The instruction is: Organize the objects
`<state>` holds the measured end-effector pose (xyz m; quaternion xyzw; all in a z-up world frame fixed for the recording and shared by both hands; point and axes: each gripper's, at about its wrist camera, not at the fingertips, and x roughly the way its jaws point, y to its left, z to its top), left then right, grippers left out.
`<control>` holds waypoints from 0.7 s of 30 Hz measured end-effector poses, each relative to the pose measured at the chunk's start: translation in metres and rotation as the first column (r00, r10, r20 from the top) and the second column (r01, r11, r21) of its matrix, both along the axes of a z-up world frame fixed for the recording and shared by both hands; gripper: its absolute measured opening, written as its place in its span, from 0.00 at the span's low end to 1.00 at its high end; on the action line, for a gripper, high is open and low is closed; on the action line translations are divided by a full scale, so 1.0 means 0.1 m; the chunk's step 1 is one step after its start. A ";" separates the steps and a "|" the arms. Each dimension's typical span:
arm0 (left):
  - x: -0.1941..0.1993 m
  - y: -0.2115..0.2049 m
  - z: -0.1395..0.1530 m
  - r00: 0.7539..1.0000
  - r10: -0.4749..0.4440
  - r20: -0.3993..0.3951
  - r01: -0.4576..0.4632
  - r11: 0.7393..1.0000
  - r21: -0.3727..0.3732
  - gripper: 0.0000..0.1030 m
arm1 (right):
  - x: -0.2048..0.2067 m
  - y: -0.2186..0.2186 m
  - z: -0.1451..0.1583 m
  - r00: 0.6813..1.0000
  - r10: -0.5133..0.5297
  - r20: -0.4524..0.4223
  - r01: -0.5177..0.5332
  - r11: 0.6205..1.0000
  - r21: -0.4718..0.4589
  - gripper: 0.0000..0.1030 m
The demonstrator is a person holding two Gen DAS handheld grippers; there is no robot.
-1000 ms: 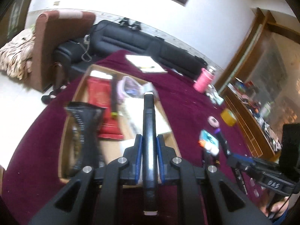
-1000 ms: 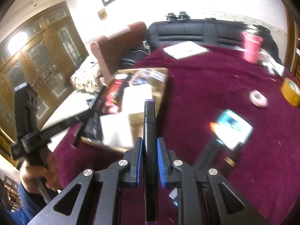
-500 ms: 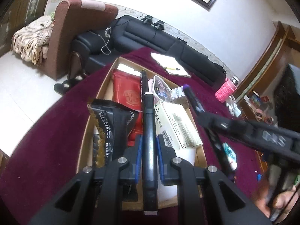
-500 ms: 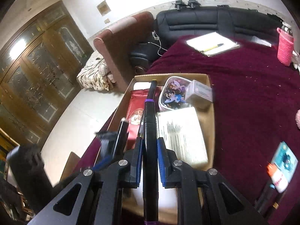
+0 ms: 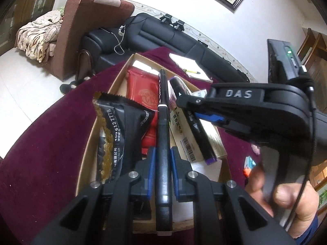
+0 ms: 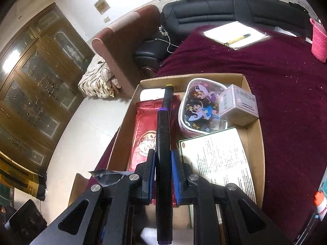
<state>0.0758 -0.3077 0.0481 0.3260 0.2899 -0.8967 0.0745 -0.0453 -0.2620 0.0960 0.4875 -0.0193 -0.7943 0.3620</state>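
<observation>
Both jaws are clamped tight, each on a black marker. Left gripper (image 5: 162, 173) pinches a white-tipped marker (image 5: 162, 143) that runs lengthways between its blue pads, nose toward the far end of the box (image 5: 87, 143). Right gripper (image 6: 163, 175) grips a purple-banded marker (image 6: 162, 143) the same way; from the left wrist view that gripper (image 5: 201, 117) reaches in from the right, its marker slanting above the white carton (image 5: 184, 140), and a hand (image 5: 286, 200) wraps its handle.

Under them the open cardboard box sits on a maroon-covered surface (image 6: 286, 81). Inside lie a red packet (image 6: 145, 134), a third marker (image 6: 168, 94) along it, a cartoon pouch (image 6: 200, 110), a small grey box (image 6: 238, 106) leaning on the pouch, and the carton printed with text (image 6: 220, 157). A black packet (image 5: 116, 134) stands at the box's left side in the left wrist view.

Farther off, a notepad with a pen (image 6: 235, 34), a pink cup (image 6: 318, 40), a black sofa (image 6: 235, 8) and a brown armchair (image 6: 122, 38).
</observation>
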 end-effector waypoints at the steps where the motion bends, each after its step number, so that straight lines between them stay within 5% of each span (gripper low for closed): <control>1: -0.01 0.01 0.00 1.000 -0.003 0.002 0.003 1.000 -0.001 0.14 | -0.01 0.01 -0.01 1.000 -0.002 0.002 0.002 1.000 0.000 0.17; 21: 0.06 0.04 -0.01 1.000 -0.005 0.003 0.005 1.000 0.015 0.16 | 0.09 0.12 0.04 0.999 0.033 -0.002 -0.033 0.999 -0.001 0.20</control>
